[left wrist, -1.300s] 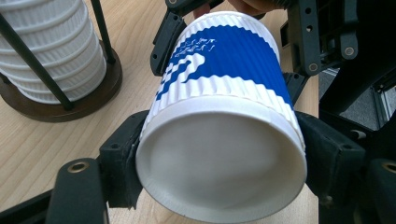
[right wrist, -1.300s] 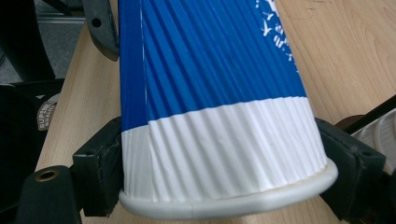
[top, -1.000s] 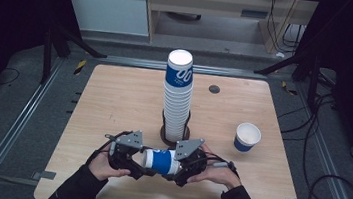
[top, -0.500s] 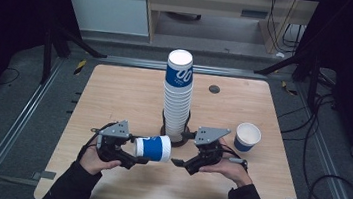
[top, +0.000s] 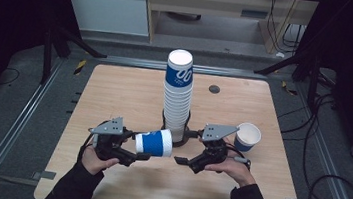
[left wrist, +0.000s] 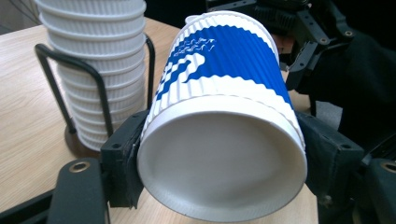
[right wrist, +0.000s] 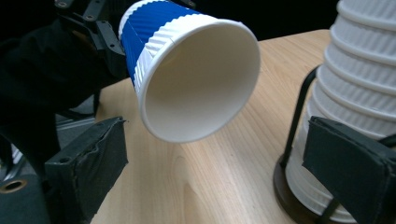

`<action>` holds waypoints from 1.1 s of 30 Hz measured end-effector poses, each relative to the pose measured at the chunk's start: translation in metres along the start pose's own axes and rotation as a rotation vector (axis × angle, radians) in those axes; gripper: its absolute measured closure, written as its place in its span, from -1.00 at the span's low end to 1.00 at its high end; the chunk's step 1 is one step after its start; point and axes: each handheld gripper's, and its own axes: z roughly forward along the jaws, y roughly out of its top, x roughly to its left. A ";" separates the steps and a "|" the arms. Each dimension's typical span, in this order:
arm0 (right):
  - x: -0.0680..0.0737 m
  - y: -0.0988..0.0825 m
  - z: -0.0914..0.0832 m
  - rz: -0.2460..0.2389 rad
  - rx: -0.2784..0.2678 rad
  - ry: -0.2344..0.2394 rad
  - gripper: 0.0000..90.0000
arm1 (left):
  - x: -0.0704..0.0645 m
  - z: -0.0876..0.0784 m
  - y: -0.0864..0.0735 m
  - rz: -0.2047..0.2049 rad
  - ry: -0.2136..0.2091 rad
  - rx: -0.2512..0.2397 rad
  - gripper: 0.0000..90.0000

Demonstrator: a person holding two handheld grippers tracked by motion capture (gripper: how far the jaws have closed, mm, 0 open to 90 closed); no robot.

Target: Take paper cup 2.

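Wooden table (top: 114, 97), cup stack in wire holder (top: 177, 94), 1 loose cup (top: 247, 137)

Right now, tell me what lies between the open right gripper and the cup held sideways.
Nothing: in the high view a bare strip of table separates the right gripper from the cup; the right gripper view shows its jaws apart, short of the cup's mouth.

A wooden table (top: 273, 115) stands on a dark grey floor (top: 12, 111). Behind it sits a pale cabinet (top: 107, 8); black cables (top: 326, 182) trail on the right. The surroundings are dim.
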 end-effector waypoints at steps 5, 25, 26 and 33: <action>0.003 0.001 0.003 0.007 -0.020 0.040 -0.86 | -0.003 0.004 0.000 0.000 -0.031 -0.008 -0.43; 0.010 0.000 0.014 0.008 -0.047 0.165 -0.77 | -0.016 0.017 0.001 0.027 -0.118 -0.009 -0.43; 0.010 0.000 0.014 0.012 -0.056 0.174 -0.76 | -0.016 0.017 0.001 0.028 -0.121 -0.012 -0.43; 0.009 -0.003 0.018 0.024 -0.051 0.200 -0.70 | -0.015 0.019 -0.001 0.022 -0.130 0.009 -0.43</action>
